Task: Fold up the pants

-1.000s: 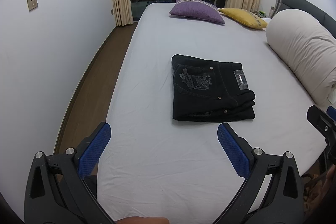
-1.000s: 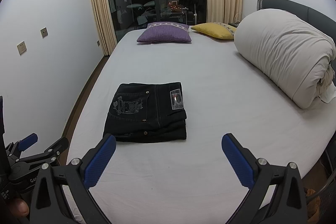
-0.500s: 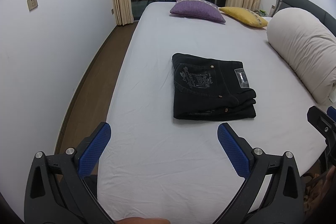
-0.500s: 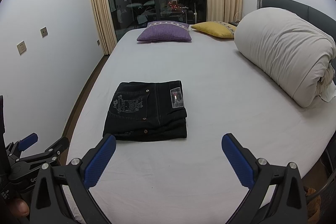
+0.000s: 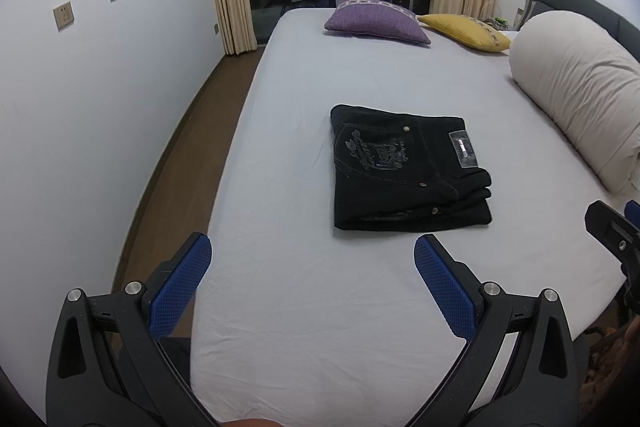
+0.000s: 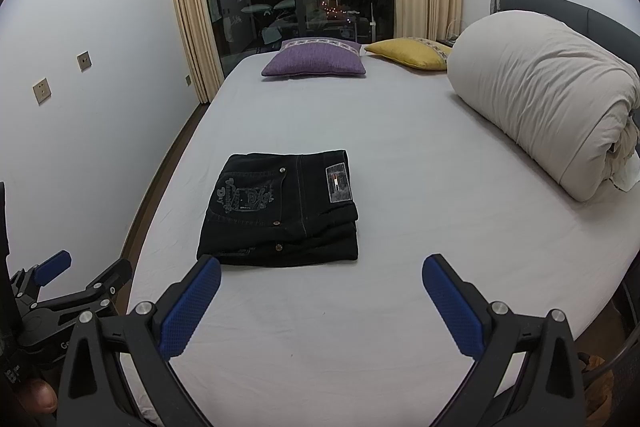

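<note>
The black pants (image 5: 404, 167) lie folded into a compact rectangle on the white bed sheet (image 5: 320, 307), embroidered back pocket and waist label facing up. They also show in the right wrist view (image 6: 280, 211). My left gripper (image 5: 312, 259) is open and empty, held back from the near edge of the pants. My right gripper (image 6: 320, 279) is open and empty, also short of the pants and to their right. The left gripper's frame shows at the lower left of the right wrist view (image 6: 60, 291).
A rolled cream duvet (image 6: 540, 111) lies along the bed's right side. A purple pillow (image 6: 316, 61) and a yellow pillow (image 6: 408, 53) sit at the far end. A white wall (image 5: 100, 107) and strip of wooden floor (image 5: 180, 155) run along the left.
Both grippers have drifted slightly; the pants sit a touch lower in the left view. Nothing was grasped or released.
</note>
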The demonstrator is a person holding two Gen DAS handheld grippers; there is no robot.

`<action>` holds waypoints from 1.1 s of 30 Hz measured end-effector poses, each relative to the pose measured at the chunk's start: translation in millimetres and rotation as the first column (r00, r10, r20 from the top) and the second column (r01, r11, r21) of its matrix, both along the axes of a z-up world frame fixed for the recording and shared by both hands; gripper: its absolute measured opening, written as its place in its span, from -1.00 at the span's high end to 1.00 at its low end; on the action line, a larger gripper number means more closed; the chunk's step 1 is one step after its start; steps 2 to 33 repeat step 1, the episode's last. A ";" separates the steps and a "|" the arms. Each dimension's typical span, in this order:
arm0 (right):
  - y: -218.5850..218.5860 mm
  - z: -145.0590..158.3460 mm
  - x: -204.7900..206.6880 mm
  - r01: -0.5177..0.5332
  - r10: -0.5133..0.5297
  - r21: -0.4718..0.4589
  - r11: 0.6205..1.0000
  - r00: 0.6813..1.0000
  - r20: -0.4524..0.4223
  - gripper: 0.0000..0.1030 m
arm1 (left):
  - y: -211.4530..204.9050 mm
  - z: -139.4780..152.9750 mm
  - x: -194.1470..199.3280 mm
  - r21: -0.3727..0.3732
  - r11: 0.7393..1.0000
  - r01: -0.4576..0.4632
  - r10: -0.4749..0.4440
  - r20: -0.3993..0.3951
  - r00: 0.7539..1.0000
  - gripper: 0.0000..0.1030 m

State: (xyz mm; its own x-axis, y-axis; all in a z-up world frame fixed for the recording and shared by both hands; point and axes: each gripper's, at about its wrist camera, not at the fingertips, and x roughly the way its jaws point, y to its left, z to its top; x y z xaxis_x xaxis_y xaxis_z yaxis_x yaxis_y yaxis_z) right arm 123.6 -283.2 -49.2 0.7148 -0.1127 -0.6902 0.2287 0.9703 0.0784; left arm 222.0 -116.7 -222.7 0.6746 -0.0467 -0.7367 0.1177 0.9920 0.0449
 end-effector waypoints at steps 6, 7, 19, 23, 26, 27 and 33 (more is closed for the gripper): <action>0.7 -1.3 -0.9 0.001 -0.001 0.002 1.000 1.000 -0.001 -1.00 | 0.6 0.0 -0.2 -0.001 1.000 -0.003 0.003 0.001 1.000 -1.00; 0.7 -1.3 -0.9 0.001 -0.001 0.002 1.000 1.000 -0.001 -1.00 | 0.6 0.0 -0.2 -0.001 1.000 -0.003 0.003 0.001 1.000 -1.00; 0.7 -1.3 -0.9 0.001 -0.001 0.002 1.000 1.000 -0.001 -1.00 | 0.6 0.0 -0.2 -0.001 1.000 -0.003 0.003 0.001 1.000 -1.00; 0.7 -1.3 -0.9 0.001 -0.001 0.002 1.000 1.000 -0.001 -1.00 | 0.6 0.0 -0.2 -0.001 1.000 -0.003 0.003 0.001 1.000 -1.00; 0.7 -1.3 -0.9 0.001 -0.001 0.002 1.000 1.000 -0.001 -1.00 | 0.6 0.0 -0.2 -0.001 1.000 -0.003 0.003 0.001 1.000 -1.00; 0.7 -1.3 -0.9 0.001 -0.001 0.002 1.000 1.000 -0.001 -1.00 | 0.6 0.0 -0.2 -0.001 1.000 -0.003 0.003 0.001 1.000 -1.00; 0.7 -1.3 -0.9 0.001 -0.001 0.002 1.000 1.000 -0.001 -1.00 | 0.6 0.0 -0.2 -0.001 1.000 -0.003 0.003 0.001 1.000 -1.00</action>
